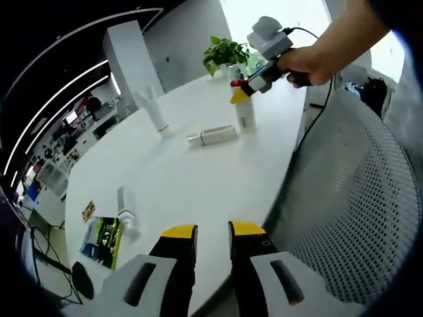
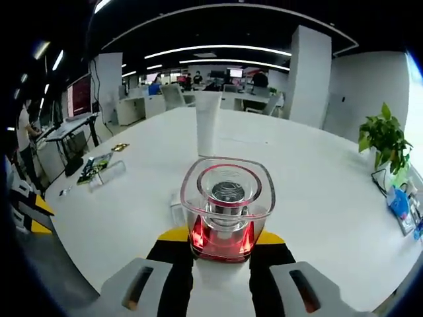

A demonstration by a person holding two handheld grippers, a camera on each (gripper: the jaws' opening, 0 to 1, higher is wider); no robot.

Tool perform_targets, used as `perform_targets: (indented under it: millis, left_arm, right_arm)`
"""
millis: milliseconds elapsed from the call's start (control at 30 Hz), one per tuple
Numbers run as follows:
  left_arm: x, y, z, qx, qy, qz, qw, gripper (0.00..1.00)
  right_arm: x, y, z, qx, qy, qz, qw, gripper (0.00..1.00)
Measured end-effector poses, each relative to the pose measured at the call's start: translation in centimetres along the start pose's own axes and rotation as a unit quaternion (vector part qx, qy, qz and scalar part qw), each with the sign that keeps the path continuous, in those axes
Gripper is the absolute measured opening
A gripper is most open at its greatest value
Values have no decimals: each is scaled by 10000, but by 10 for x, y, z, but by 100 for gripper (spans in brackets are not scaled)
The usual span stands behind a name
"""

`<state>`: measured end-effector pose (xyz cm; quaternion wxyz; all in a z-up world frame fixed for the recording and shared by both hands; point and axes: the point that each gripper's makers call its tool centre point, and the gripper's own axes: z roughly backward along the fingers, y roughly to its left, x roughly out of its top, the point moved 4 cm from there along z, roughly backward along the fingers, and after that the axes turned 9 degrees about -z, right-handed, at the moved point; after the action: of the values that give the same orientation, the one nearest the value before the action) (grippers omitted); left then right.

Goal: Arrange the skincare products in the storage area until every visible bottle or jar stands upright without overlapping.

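Observation:
A white bottle with a clear, red-lined cap point(image 2: 228, 205) fills the space between my right gripper's point(image 2: 221, 239) jaws, which are shut on it. In the left gripper view that bottle point(image 1: 245, 113) stands upright at the table's far side, its base at or just above the top, with the right gripper point(image 1: 242, 90) on its cap. A white tube point(image 1: 156, 109) point(image 2: 207, 123) stands upright. A white bottle point(image 1: 213, 135) lies on its side. A small clear bottle point(image 1: 125, 212) point(image 2: 109, 174) also lies flat. My left gripper point(image 1: 213, 232) is open over the near table edge.
The round white table point(image 1: 198, 178) also carries a green packet point(image 1: 102, 241) point(image 2: 92, 165) beside the small clear bottle. A potted plant point(image 1: 225, 53) point(image 2: 383, 140) stands at the far edge. A white mesh chair point(image 1: 357, 198) sits close on the right.

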<state>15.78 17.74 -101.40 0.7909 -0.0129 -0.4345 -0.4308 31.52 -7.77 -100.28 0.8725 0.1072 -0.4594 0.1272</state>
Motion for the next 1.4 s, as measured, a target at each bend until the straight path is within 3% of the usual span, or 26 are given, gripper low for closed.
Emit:
perform_targets:
  millis: [200,633,1000,1400]
  left_arm:
    - [1,0,0,15,-12,13,10000,15]
    - [-2,2,0,64,53,25,10000,14]
    - [-1,6,2,193,44,33,9998,11]
    - [-5,0,-2,9,169,-3,9999,11]
  right_arm:
    - [-12,-2,-2,-28,384,-131,9992,28]
    - [-11,-1,-6,36,403,-414,9983,25]
    - [-7,1,-9,109,547,-196,9982,28]
    - [-2,2,-2,250,503,-274,9980,32]
